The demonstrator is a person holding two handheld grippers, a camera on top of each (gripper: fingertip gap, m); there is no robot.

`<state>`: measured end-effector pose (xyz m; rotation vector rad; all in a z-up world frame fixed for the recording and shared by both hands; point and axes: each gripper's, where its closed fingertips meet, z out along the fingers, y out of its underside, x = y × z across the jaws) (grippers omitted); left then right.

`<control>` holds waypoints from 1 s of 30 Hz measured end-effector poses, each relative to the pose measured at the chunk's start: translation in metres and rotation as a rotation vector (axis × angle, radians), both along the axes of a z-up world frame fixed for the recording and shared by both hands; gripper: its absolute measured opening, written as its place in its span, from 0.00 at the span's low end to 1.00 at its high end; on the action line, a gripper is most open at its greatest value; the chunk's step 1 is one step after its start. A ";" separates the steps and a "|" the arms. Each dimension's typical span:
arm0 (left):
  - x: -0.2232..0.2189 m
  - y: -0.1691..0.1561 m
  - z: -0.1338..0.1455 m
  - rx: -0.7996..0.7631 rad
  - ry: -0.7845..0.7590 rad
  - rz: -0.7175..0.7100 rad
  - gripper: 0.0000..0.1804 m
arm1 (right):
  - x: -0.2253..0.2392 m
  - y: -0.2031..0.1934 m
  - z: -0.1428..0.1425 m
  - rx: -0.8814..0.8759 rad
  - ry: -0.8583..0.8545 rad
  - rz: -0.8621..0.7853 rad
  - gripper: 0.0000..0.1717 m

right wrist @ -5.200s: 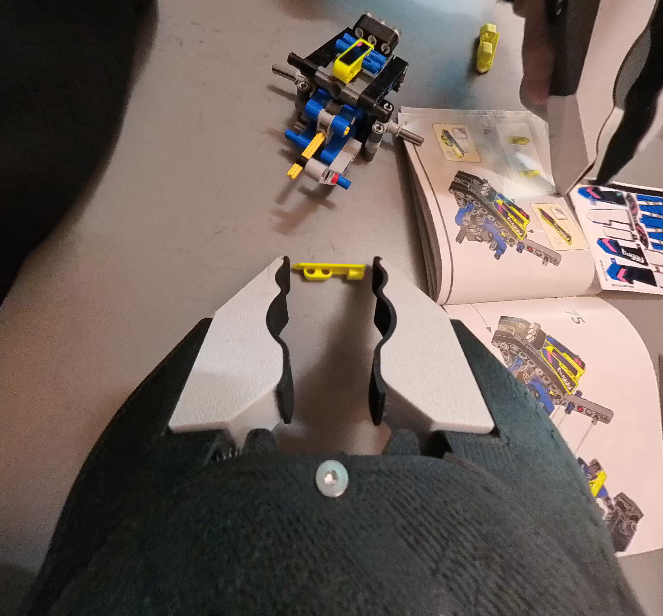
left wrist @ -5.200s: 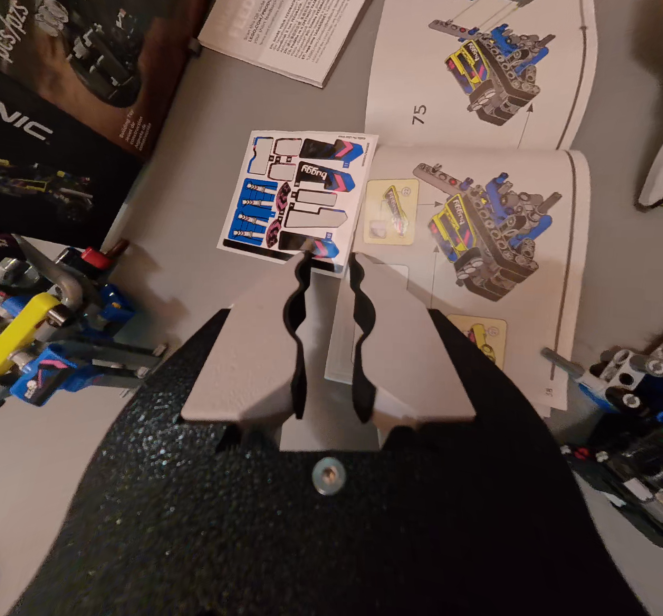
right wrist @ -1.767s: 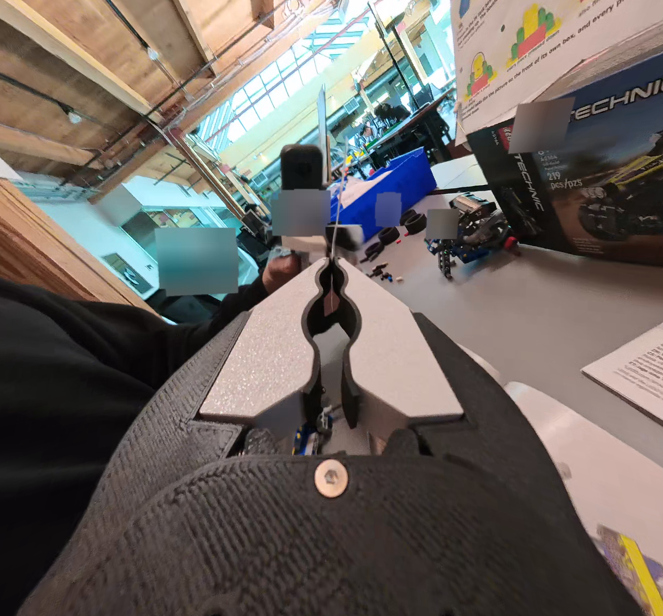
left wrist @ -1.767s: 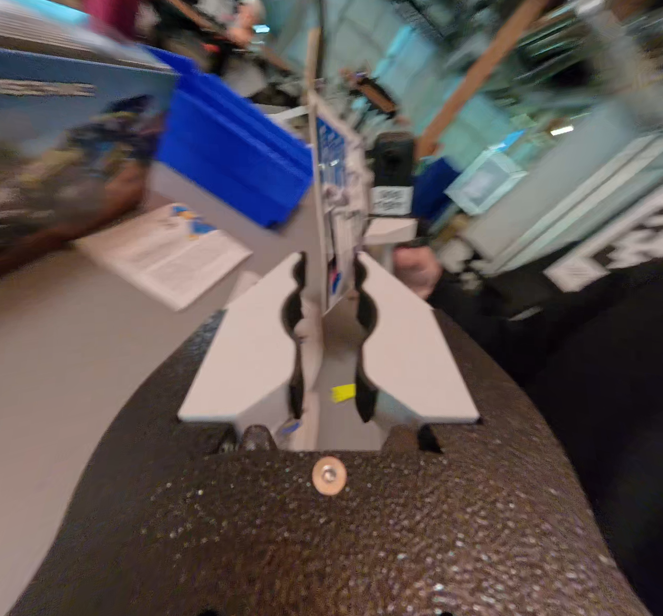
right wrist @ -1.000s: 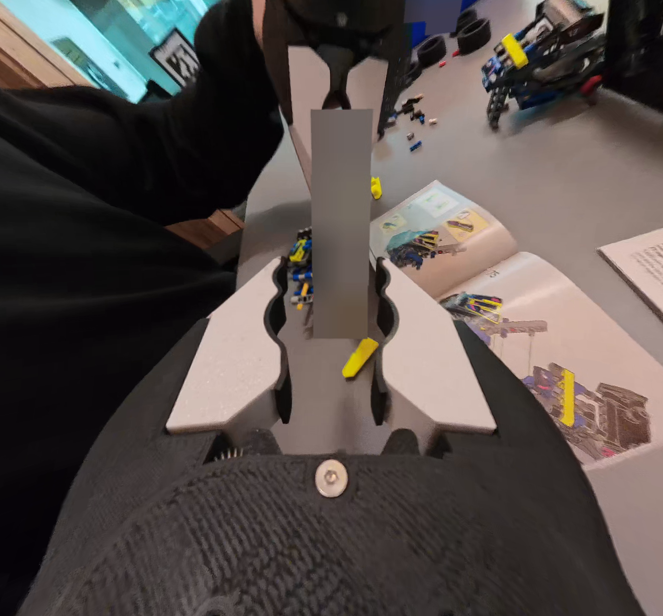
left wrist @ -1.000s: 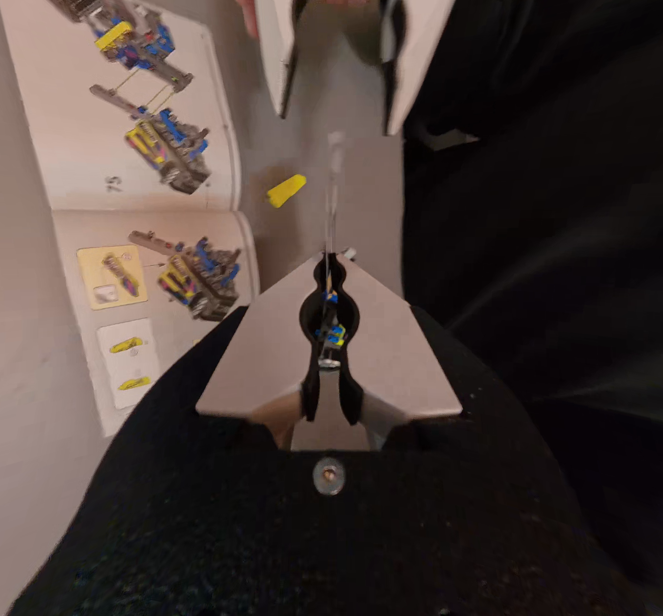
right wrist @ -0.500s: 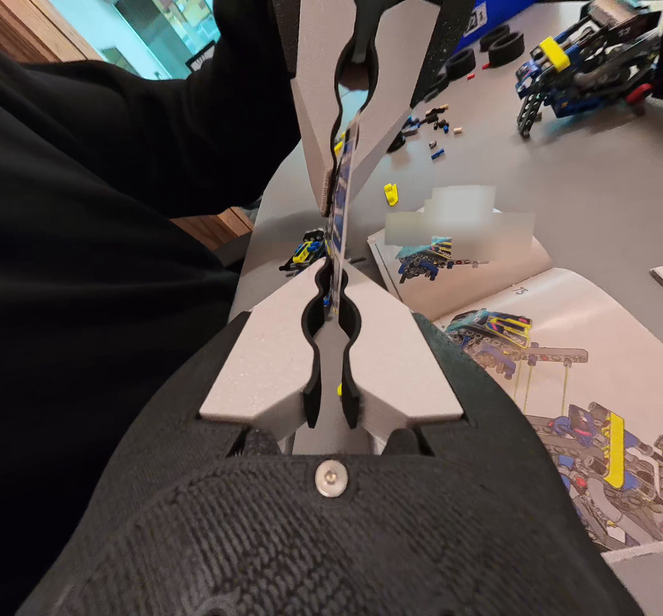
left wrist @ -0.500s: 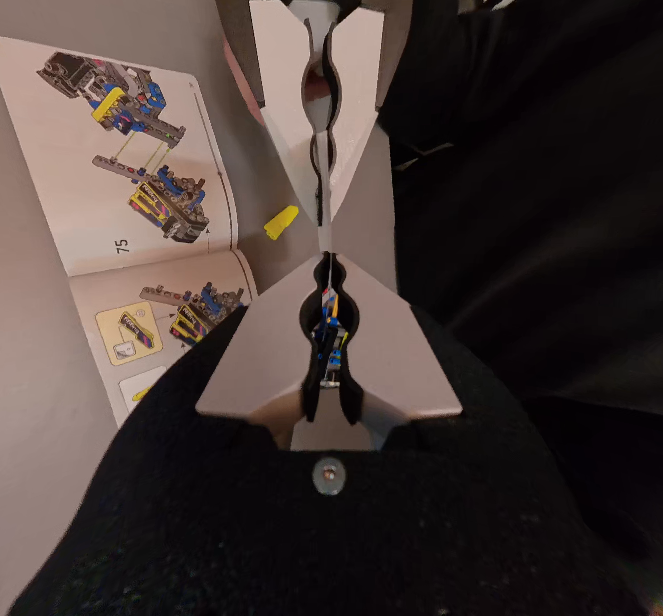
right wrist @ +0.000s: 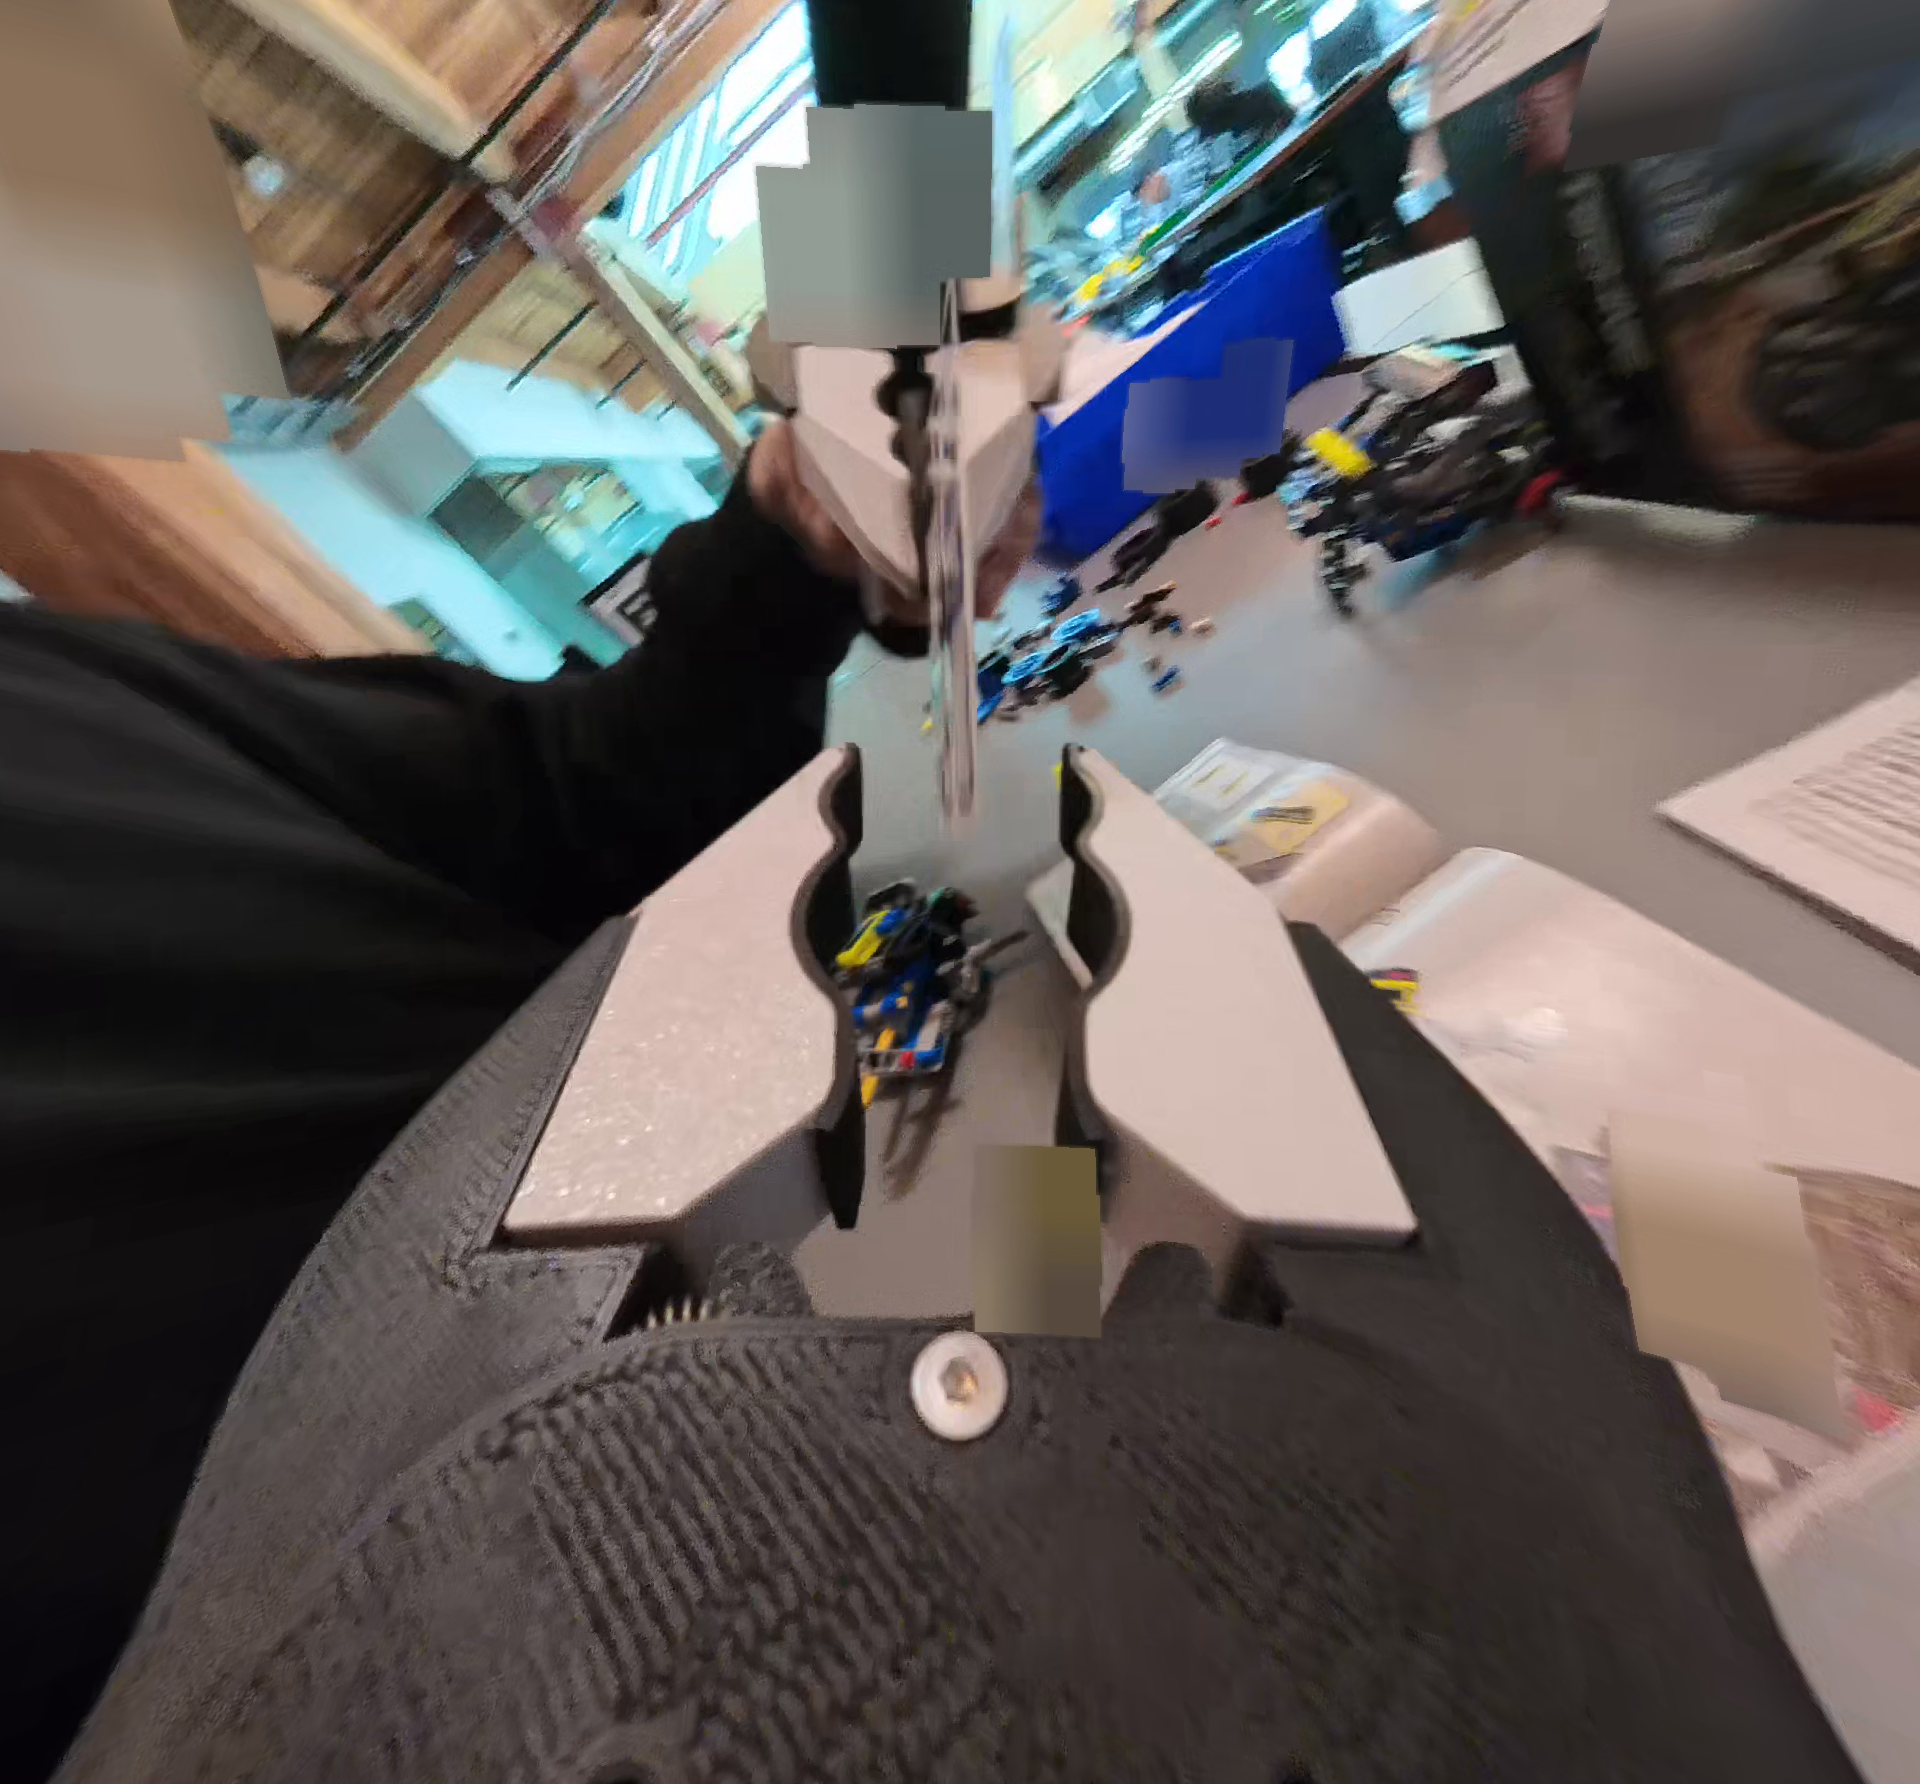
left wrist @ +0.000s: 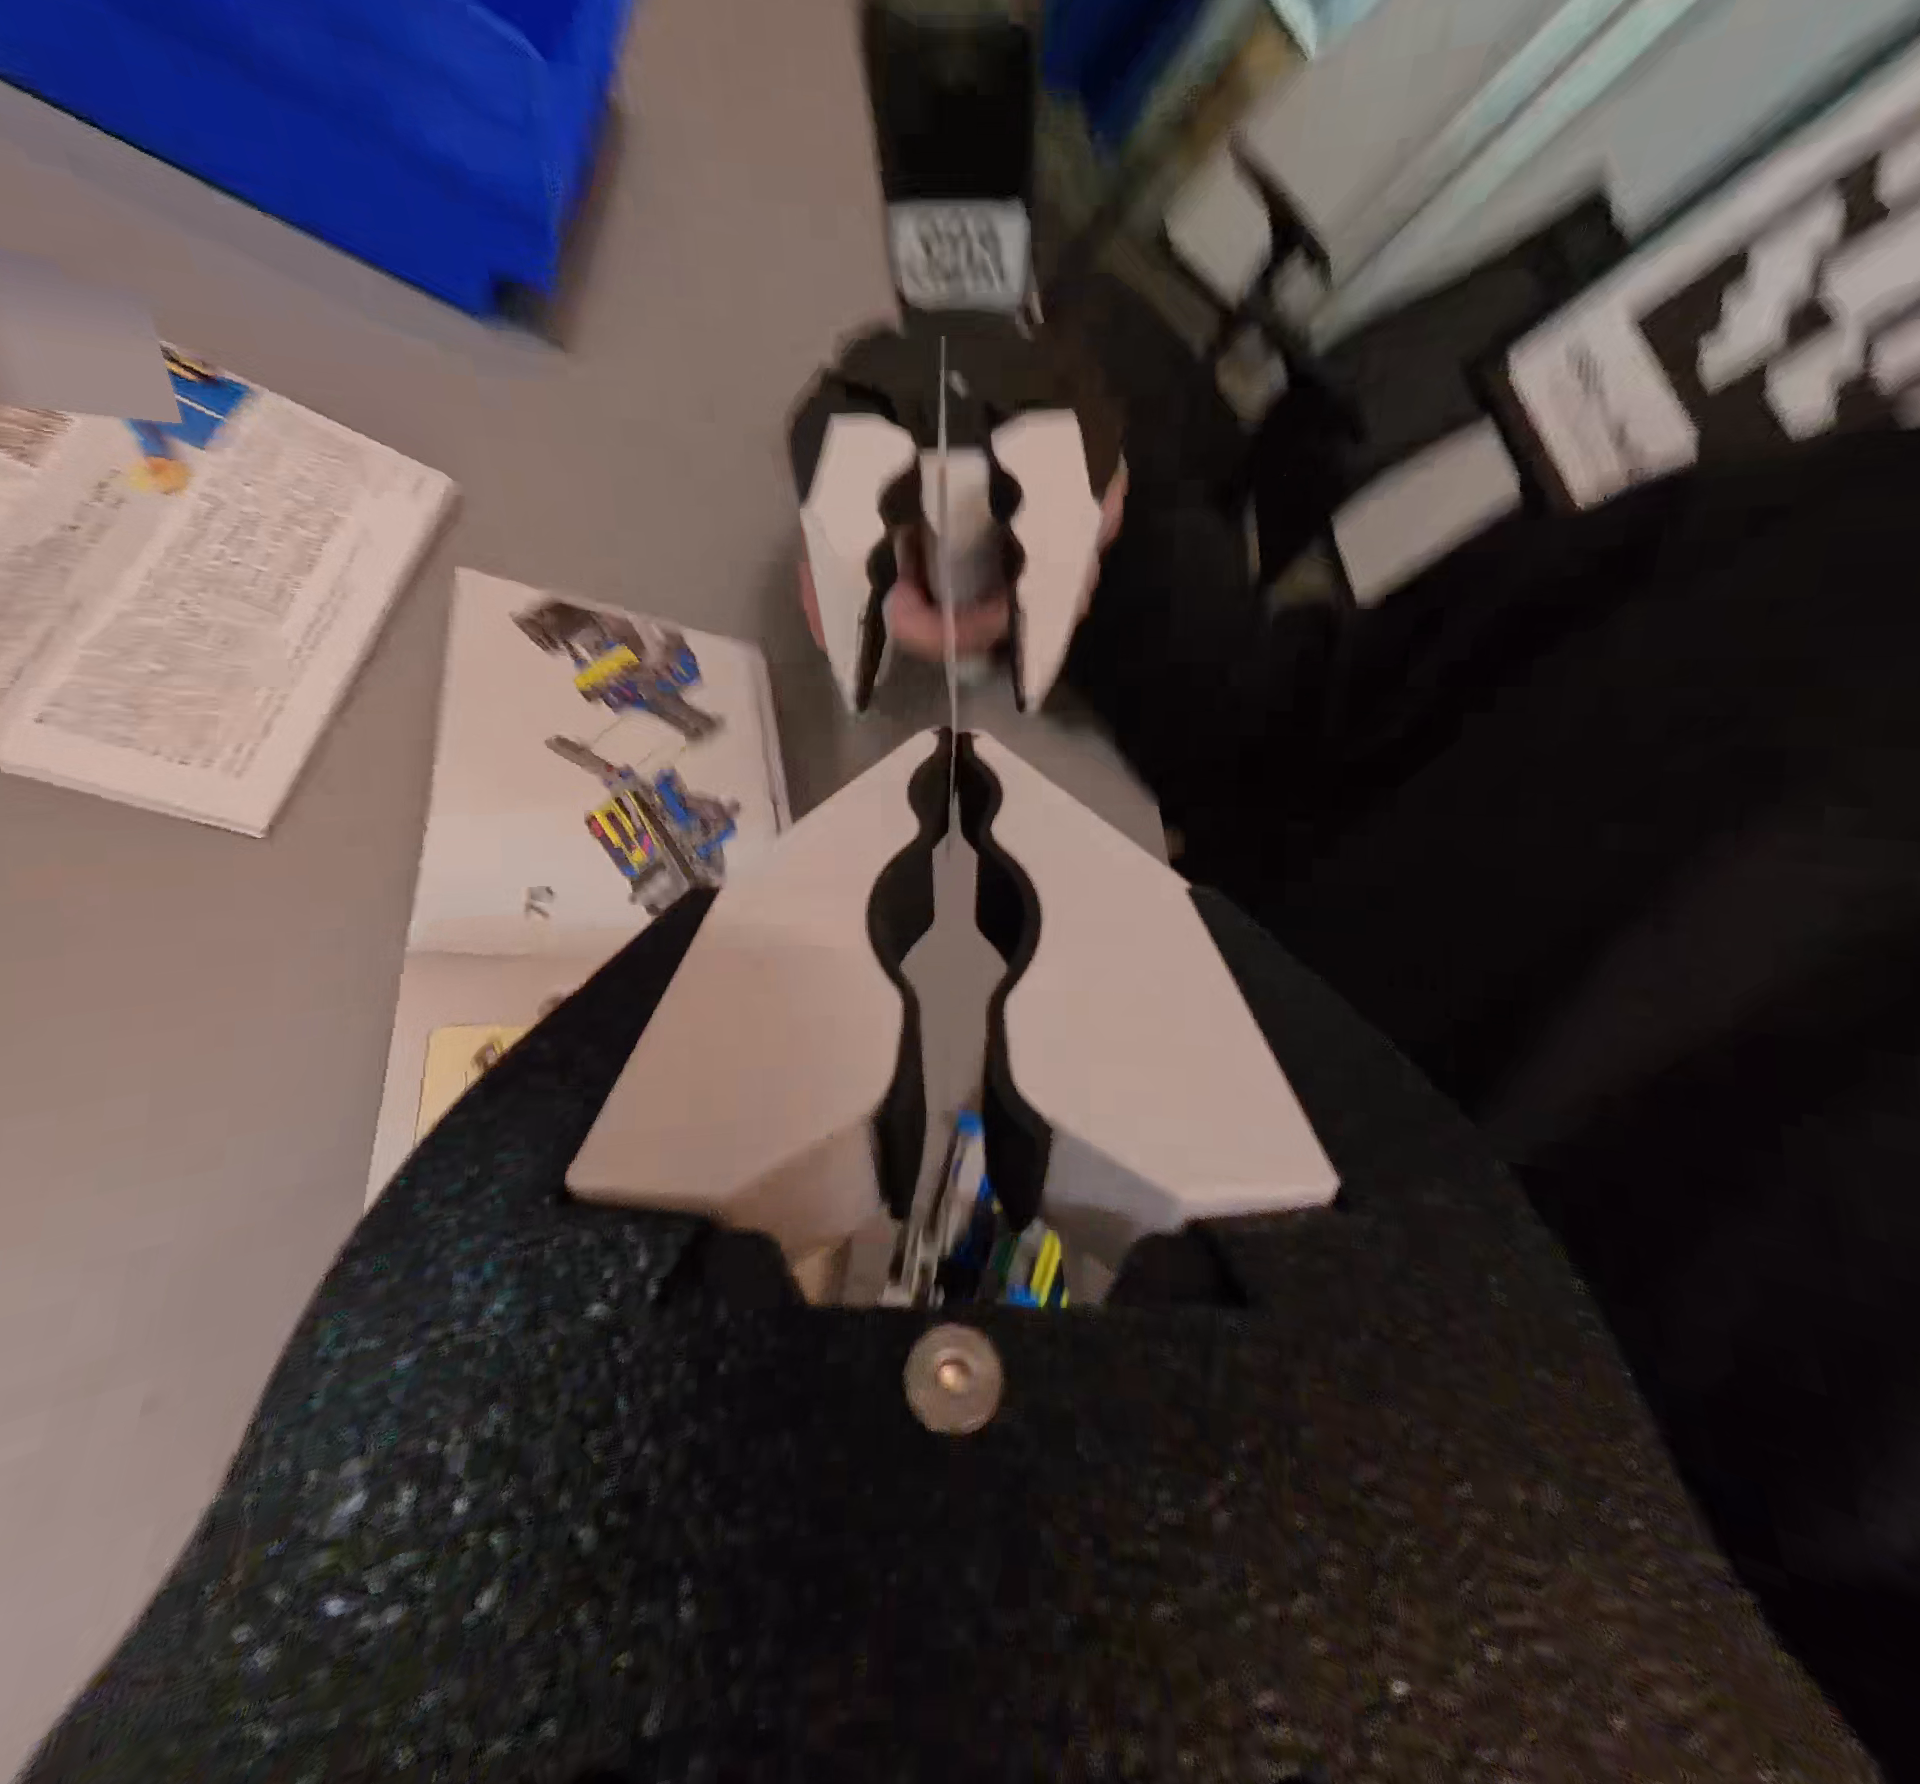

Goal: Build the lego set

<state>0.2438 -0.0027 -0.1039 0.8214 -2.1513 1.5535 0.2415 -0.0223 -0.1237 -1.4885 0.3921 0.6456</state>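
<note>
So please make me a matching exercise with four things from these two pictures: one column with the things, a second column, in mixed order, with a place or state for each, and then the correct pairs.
Things
1. left claw
2. right claw
3. sticker sheet
4. open instruction booklet

Place or state
A. lying flat on the grey table
B. open, fingers apart
C. seen edge-on, pinched at one end
D. shut on a thin sheet

Pairs: 1-D, 2-B, 3-C, 4-A
</note>
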 end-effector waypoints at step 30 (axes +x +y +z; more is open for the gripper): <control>-0.013 0.048 0.054 -0.237 -0.521 0.772 0.12 | -0.004 0.015 0.067 0.376 0.202 -0.234 0.00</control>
